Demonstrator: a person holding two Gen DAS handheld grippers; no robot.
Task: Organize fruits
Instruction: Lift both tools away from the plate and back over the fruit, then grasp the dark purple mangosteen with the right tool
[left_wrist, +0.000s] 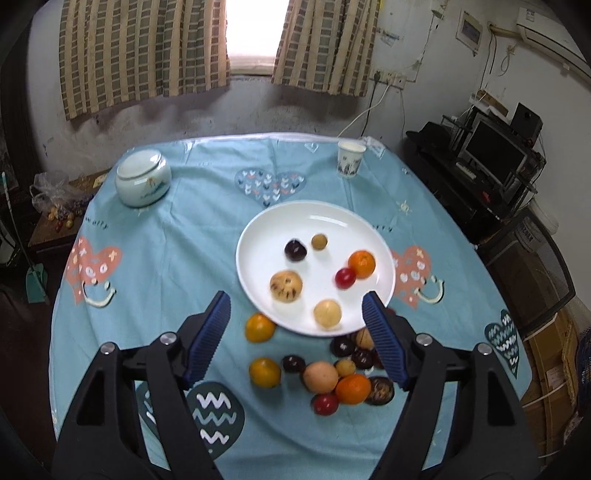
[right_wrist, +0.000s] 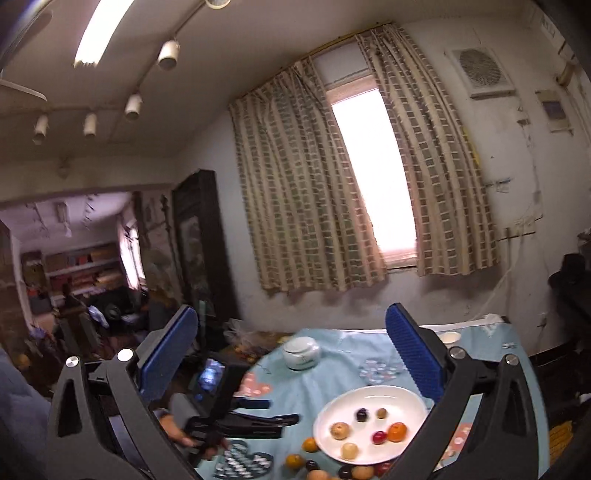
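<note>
Counting the fruits gives six on the white plate (left_wrist: 258, 236) near the table (left_wrist: 184, 229) middle. About eleven more lie loose by the near edge, some hidden behind the blue finger. Left gripper (left_wrist: 297, 328) and right gripper (right_wrist: 291, 354) both stand wide apart, gripping nothing. One jar (left_wrist: 143, 177) and one cup (left_wrist: 350, 158) stand at the far edge.

A white plate (left_wrist: 258, 254) lies flat on the desk and holds six fruits, spaced apart: a dark plum (left_wrist: 295, 250), a small tan fruit (left_wrist: 319, 242), an orange (left_wrist: 362, 263) touching a red fruit (left_wrist: 345, 277), a speckled beige fruit (left_wrist: 286, 286) and a pale yellow one (left_wrist: 327, 313). More fruits (left_wrist: 320, 376) lie loose on the desk just beside the plate's near rim.
</note>
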